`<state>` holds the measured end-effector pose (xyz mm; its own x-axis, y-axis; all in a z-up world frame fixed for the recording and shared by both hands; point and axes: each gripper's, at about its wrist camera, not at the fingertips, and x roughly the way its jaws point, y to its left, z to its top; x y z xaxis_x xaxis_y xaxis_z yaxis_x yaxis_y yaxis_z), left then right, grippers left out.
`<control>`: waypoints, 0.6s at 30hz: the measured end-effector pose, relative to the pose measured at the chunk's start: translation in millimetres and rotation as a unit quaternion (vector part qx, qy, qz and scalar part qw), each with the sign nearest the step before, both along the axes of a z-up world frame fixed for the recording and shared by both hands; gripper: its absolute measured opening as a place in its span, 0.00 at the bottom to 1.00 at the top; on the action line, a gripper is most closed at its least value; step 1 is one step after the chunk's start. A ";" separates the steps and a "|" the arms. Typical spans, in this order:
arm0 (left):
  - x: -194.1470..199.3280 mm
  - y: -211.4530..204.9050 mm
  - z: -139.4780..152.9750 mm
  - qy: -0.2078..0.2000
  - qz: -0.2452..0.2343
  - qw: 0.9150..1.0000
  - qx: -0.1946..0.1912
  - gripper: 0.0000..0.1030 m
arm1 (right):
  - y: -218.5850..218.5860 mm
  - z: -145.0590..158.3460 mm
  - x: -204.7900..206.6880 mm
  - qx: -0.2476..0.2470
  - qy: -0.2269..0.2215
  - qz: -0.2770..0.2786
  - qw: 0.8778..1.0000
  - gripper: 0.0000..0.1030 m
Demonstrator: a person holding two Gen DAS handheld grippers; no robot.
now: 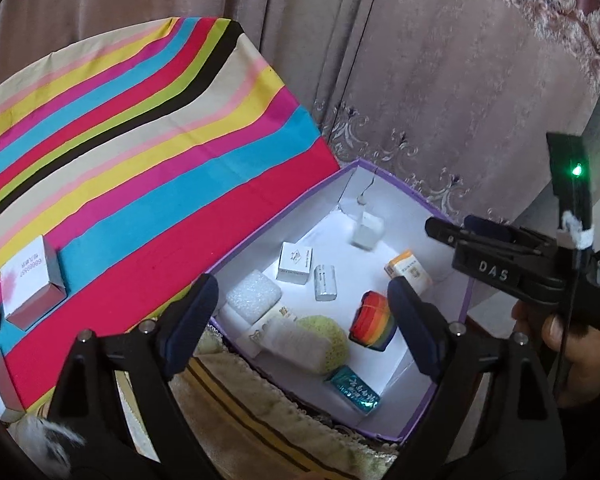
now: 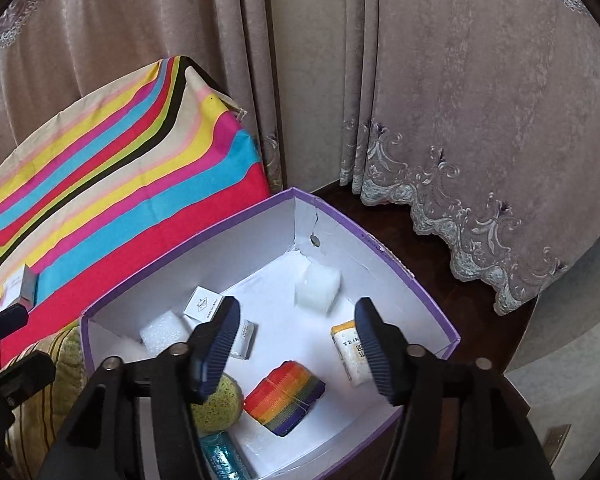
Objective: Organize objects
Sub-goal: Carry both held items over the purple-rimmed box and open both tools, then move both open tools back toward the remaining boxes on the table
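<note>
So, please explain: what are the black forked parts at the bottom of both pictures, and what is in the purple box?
Each picture comes from a camera on a hand-held claw, looking along its two fingers. A person holds one in each hand. The left claw and right claw are both open and hold nothing. Below them stands a purple box with small items inside: a rainbow block, white foam cube, yellow sponge, little cartons. On the striped cloth another silver carton waits.

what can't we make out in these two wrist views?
- White cube in the purple box: blurred in both views; resting or falling, cannot tell.
- Teal packet: right view, cut off by the left finger.
- Small boxes at the striped cloth's edge: left view, cropped by the fisheye rim.
</note>
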<state>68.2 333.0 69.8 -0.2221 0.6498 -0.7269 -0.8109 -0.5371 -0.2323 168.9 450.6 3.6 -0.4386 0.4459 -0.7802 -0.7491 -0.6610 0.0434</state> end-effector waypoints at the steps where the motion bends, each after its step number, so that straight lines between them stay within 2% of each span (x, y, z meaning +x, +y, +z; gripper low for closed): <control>1: -0.1 -1.5 0.3 -0.003 -0.003 1.000 0.004 0.86 | 0.6 -0.4 -0.8 -0.001 0.000 0.000 1.000 0.62; 6: -2.4 -10.3 4.3 0.001 0.003 1.000 0.009 0.86 | -4.1 -2.5 -4.5 -0.009 0.002 0.009 1.000 0.62; 8: -2.2 -13.4 5.8 0.015 0.011 1.000 -0.006 0.86 | -7.8 -1.7 -6.6 -0.009 0.003 0.015 1.000 0.63; 18: -18.3 -49.8 4.5 0.007 0.057 0.998 -0.001 0.86 | -33.1 1.6 -28.7 -0.015 0.009 0.061 0.998 0.65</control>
